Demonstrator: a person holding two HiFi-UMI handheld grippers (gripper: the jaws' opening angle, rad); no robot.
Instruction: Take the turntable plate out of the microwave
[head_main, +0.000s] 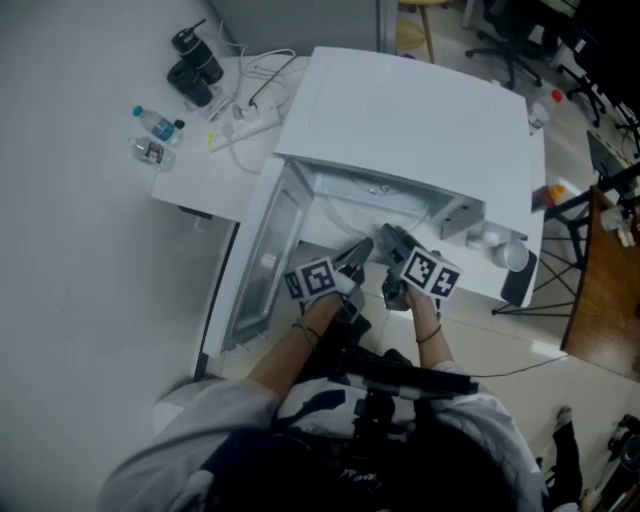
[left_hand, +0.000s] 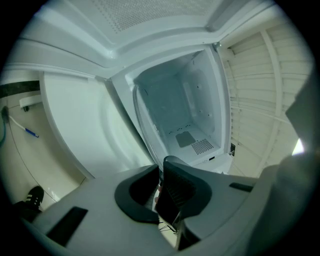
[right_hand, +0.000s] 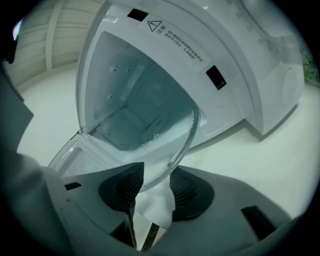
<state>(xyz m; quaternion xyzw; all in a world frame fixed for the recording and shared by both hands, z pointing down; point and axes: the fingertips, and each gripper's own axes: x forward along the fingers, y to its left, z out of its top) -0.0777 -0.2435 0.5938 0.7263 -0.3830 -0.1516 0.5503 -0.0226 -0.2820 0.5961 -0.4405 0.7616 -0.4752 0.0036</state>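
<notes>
The plate (right_hand: 150, 110), a disc of clear glass, is seen tilted on its edge just before the mouth of the microwave (head_main: 400, 110), and the white cavity (left_hand: 185, 115) is seen through it in the right gripper view. Its lower rim is placed between the 2 jaws of the right gripper (right_hand: 154, 175). These jaws are spread wide, and the ribbed pads (right_hand: 186, 192) are not pressed on the glass. The left gripper (left_hand: 161, 172) is pointed at the cavity. Its 2 jaws are brought almost together, one partly over the other, and a pale curved rim, which seems to be of the plate, is seen running down into them, so the plate is taken to be gripped there. In the head view both grippers are found side by side at the opening, the left one near the door (head_main: 262, 265), which is swung open to the left. The microwave is set on a white table (head_main: 190, 185). On the far left part of the table 2 bottles (head_main: 157, 124) and a power strip (head_main: 245, 125) with cables are laid, well apart from the grippers.
</notes>
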